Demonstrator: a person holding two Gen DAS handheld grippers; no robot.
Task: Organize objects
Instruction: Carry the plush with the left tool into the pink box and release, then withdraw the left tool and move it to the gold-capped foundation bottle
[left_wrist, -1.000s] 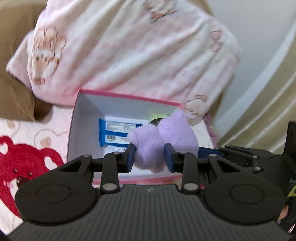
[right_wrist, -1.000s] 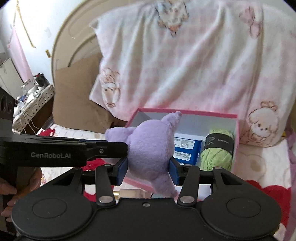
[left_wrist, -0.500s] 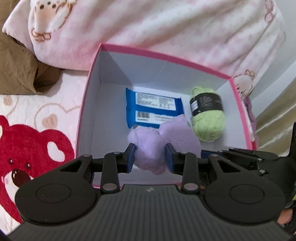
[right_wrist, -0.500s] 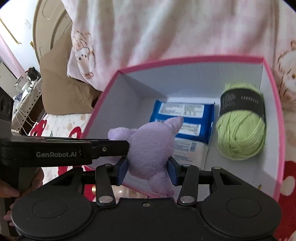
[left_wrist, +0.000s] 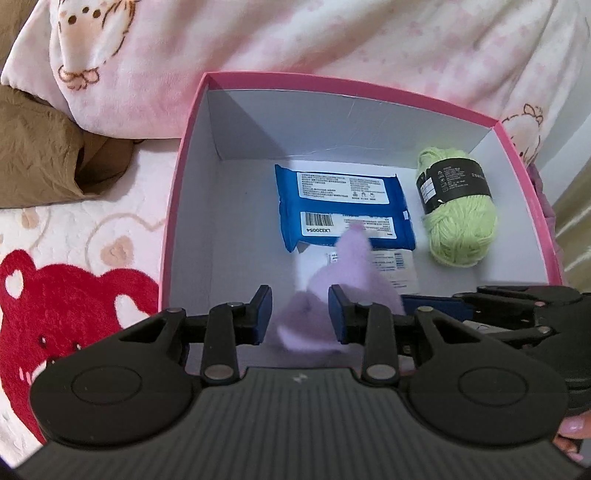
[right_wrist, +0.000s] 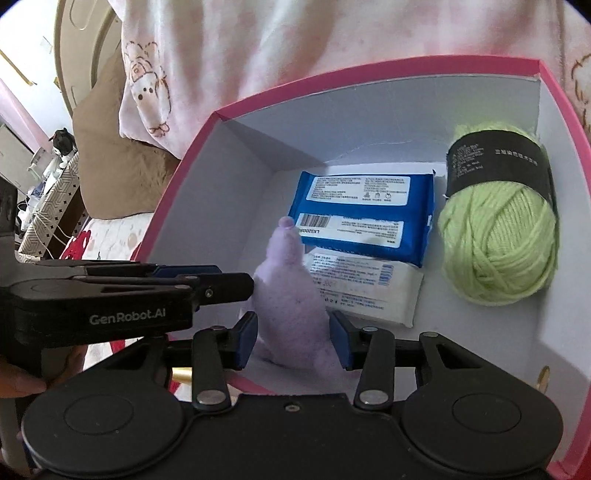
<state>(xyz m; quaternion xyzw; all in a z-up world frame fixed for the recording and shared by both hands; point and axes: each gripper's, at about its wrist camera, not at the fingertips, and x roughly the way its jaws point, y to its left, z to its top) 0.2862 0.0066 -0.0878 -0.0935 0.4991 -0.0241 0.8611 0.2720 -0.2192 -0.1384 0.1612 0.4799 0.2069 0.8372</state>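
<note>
A purple plush toy (left_wrist: 332, 291) hangs between both grippers over the near part of the pink box (left_wrist: 192, 122). It looks blurred in the left wrist view. My left gripper (left_wrist: 300, 314) has its jaws slightly apart around the toy's end; a gap shows on the left side. My right gripper (right_wrist: 293, 341) has its pads close on the toy (right_wrist: 291, 295), with small gaps on both sides. The box (right_wrist: 184, 166) holds a blue packet (left_wrist: 343, 206), a white packet (right_wrist: 365, 291) and a green yarn ball (left_wrist: 458, 210).
A pink bear-print blanket (left_wrist: 332, 40) lies behind the box. A brown cushion (left_wrist: 40, 147) sits at the left. The bed cover with a red bear (left_wrist: 62, 295) spreads left of the box. A desk with clutter (right_wrist: 40, 173) stands far left in the right wrist view.
Both grippers moved forward and down over the box. The toy has sunk lower between the jaws and looks loosened; both pairs of jaws have opened a little.
</note>
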